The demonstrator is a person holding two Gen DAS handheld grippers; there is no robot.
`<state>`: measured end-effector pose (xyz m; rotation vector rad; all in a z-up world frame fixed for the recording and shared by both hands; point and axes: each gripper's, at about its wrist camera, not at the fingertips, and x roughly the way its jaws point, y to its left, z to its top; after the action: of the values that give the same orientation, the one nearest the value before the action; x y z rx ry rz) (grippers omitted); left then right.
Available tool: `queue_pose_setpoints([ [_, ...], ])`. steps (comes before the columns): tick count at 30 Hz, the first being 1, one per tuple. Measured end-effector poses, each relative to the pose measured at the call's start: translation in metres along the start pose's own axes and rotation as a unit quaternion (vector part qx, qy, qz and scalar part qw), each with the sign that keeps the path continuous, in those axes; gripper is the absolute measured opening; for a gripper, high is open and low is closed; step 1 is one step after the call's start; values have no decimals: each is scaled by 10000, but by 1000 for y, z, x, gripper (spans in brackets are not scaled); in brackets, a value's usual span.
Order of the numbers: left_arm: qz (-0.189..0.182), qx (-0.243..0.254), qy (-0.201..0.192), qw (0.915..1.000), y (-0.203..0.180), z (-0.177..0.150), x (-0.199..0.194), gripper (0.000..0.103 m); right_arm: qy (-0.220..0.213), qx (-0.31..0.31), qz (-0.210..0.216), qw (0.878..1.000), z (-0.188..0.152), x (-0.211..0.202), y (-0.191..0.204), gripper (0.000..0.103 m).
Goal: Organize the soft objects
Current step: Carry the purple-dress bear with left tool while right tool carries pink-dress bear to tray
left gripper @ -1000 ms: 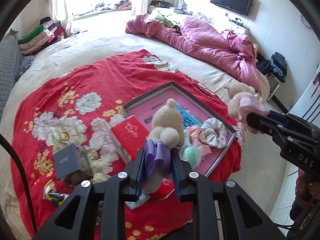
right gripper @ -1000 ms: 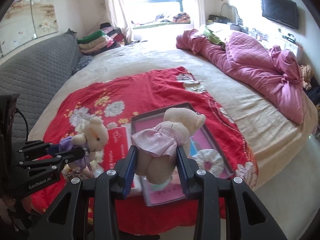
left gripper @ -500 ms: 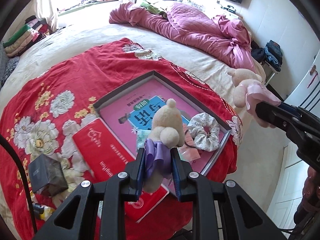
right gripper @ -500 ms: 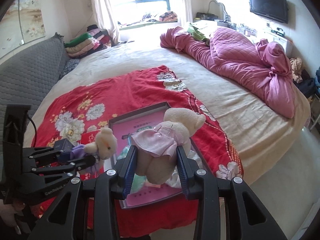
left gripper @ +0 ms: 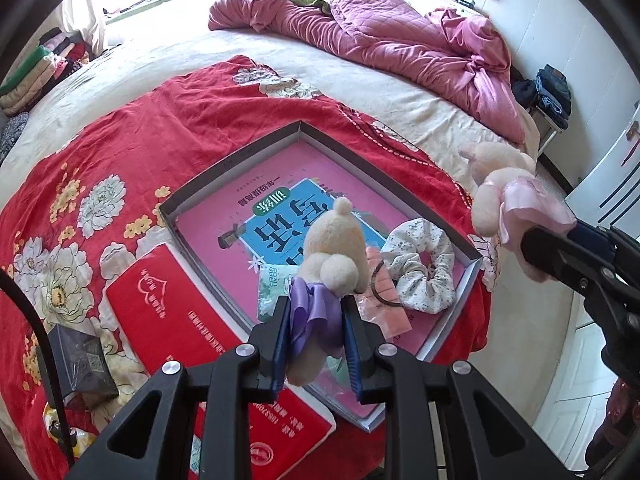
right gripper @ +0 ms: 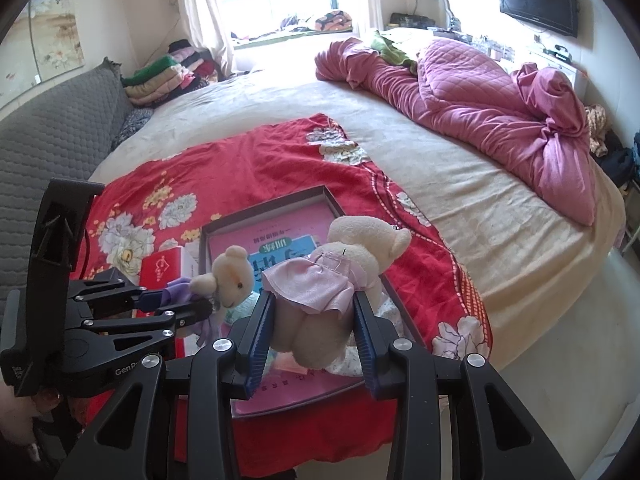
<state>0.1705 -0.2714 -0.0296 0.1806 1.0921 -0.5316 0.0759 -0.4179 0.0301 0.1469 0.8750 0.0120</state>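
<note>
My left gripper (left gripper: 316, 316) is shut on a small cream bear in a purple dress (left gripper: 334, 252), held above the near part of a shallow grey box (left gripper: 240, 156); the bear also shows in the right wrist view (right gripper: 230, 280). My right gripper (right gripper: 312, 320) is shut on a larger cream bear in a pink dress (right gripper: 320, 280), held over the box's near right side; it shows in the left wrist view (left gripper: 500, 196) at the right. In the box lie a pink and blue book (left gripper: 280, 216), a floral scrunchie (left gripper: 420, 268) and small packets.
The box sits on a red flowered cloth (left gripper: 140, 128) on a beige bed (right gripper: 440, 184). A red book (left gripper: 192, 332) and a dark small box (left gripper: 80, 360) lie left of the grey box. A crumpled pink quilt (right gripper: 480, 92) lies far right. The bed edge is near right.
Both grippers have moved forward and closer over the box with their bears still held. The box and its contents now look nearer and larger.
</note>
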Motion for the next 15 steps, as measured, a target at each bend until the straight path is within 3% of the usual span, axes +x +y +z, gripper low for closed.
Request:
queue_pose_setpoints([
  [15,-102,29,227,9997,3,-4,27,25,295,-5,51,9996,-14,49,-9,40],
])
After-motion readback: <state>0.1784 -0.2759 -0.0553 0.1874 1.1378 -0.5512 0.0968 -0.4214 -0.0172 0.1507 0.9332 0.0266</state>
